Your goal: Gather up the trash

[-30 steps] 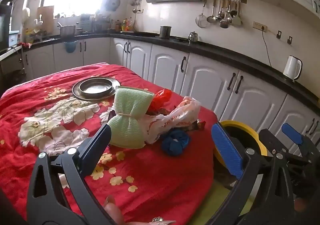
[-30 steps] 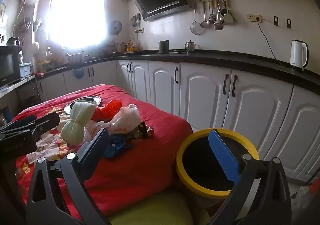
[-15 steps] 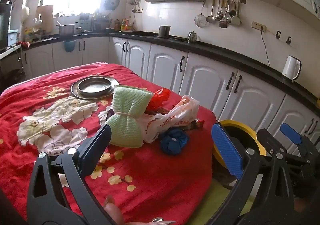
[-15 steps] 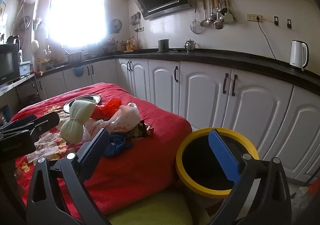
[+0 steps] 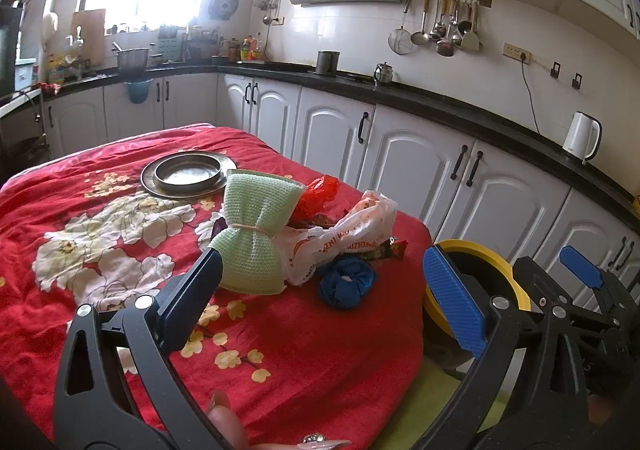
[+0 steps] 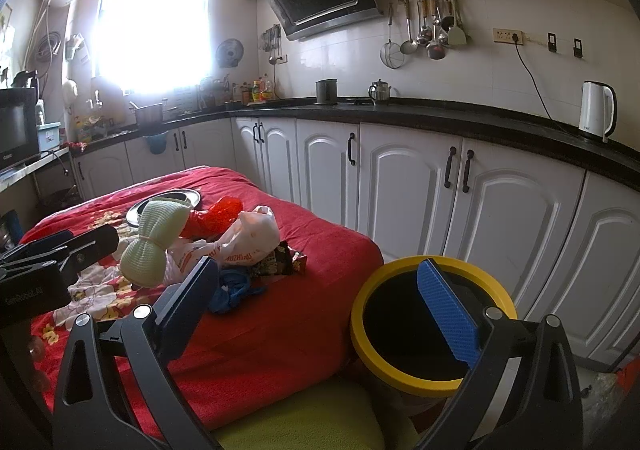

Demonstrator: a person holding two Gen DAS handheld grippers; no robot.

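Trash heap: crinkled white plastic bag (image 5: pixel 352 226) beside knitted green cloth (image 5: pixel 254 234)
Bin: round, yellow-rimmed bin (image 6: pixel 434 324)
Left gripper (image 5: pixel 320 300): spread wide, empty
Right gripper (image 6: pixel 320 298): spread wide, empty

Orange letters run along the white plastic bag (image 6: pixel 248 242), ahead of the right claw (image 6: pixel 316 290), too crumpled to read whole. The left claw's (image 6: pixel 60 250) black body carries a pale brand mark, mirrored and unclear.

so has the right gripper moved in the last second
Yes, slightly. In the right wrist view the yellow bin stays put, but the green pouch sits a bit higher and nearer, so the right gripper edged toward the table.
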